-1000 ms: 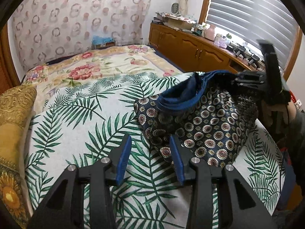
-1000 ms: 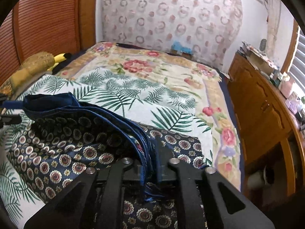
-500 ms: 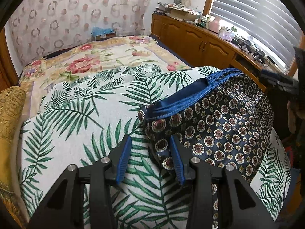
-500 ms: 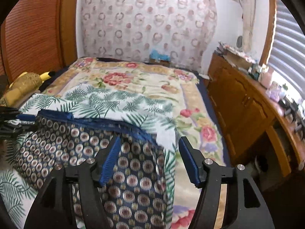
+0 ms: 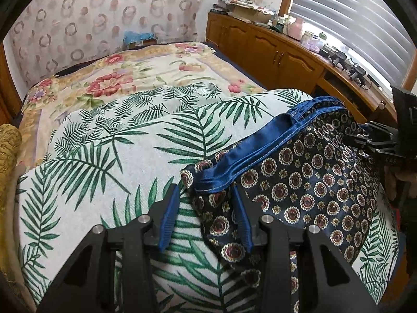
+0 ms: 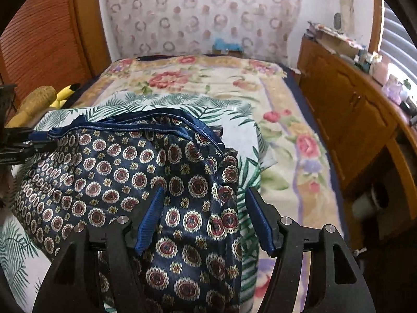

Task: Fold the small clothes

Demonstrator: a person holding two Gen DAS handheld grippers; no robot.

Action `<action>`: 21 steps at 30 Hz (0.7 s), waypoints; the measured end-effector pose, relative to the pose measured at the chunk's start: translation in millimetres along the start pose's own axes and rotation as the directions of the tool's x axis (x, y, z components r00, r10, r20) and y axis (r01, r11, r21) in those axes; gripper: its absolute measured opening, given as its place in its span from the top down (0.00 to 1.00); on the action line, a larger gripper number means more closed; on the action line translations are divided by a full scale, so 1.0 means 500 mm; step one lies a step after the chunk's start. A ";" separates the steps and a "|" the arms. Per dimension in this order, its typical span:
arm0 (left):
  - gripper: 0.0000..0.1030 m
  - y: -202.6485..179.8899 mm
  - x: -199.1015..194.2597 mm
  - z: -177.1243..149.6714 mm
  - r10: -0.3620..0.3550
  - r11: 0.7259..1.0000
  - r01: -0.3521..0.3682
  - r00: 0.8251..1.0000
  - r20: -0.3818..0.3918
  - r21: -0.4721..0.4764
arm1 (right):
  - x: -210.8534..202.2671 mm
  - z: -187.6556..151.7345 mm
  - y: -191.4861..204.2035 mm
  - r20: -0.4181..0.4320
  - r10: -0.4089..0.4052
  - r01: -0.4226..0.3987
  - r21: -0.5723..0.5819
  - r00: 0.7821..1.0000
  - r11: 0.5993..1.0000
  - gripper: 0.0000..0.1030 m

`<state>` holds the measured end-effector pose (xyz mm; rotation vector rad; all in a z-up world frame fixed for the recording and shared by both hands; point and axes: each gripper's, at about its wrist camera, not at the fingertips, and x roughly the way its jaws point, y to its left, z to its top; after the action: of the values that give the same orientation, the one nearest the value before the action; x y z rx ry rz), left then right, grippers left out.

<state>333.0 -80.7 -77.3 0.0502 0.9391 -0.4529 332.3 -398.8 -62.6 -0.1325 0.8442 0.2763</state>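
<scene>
1. Left tool [image 5: 206,217], left wrist view: the jaws are seen parted and released. One corner of the patterned shorts [image 5: 307,187] lies in the gap between the blue pads [image 5: 166,224], close against the right-hand pad; whether that pad touches the cloth cannot be told. No clamping is observed.
2. Same view: the shorts, dark blue with round medallions and a plain blue waistband [image 5: 250,156], are spread on the palm-leaf sheet [image 5: 104,161] to the right of the left tool. The waistband runs diagonally up toward the right, where the right tool [image 5: 385,143] is seen at the frame edge, beside the far end of the garment.
3. Same view: a floral blanket [image 5: 125,78] is noted beyond the leaf sheet on the bed, and a wooden cabinet [image 5: 273,52] under a window with blinds stands along the right side.
4. Right tool [image 6: 206,217], right wrist view: the jaws are recorded as wide apart and released. The shorts [image 6: 125,172] lie beneath and between the pads without being pinched.
5. Same view: the waistband [image 6: 161,121] forms the far edge of the garment. The left tool [image 6: 18,143] is seen at the left edge, at the waistband's end.
6. Same view: a yellow plush item [image 6: 65,95] lies at the bed's left side beside a slatted wooden wall.
</scene>
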 end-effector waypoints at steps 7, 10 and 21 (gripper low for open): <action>0.61 0.005 0.007 0.002 -0.016 1.000 0.016 1.000 0.014 -0.020 | 0.028 0.003 -0.006 -0.032 0.076 -0.075 0.014 0.997 0.997 0.36; 0.61 0.009 0.007 0.004 -0.040 0.999 0.041 0.999 0.022 -0.030 | 0.030 0.003 -0.006 -0.031 0.093 -0.093 0.005 0.995 0.996 0.40; 0.98 -0.012 -0.024 0.006 -0.097 0.995 0.097 0.992 0.082 0.005 | 0.013 -0.003 0.017 -0.016 0.200 -0.200 -0.019 0.980 0.980 0.90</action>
<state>326.7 -82.6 -65.3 -0.0131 0.8627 -0.5414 333.0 -389.7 -68.4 -0.0686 0.8697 0.4739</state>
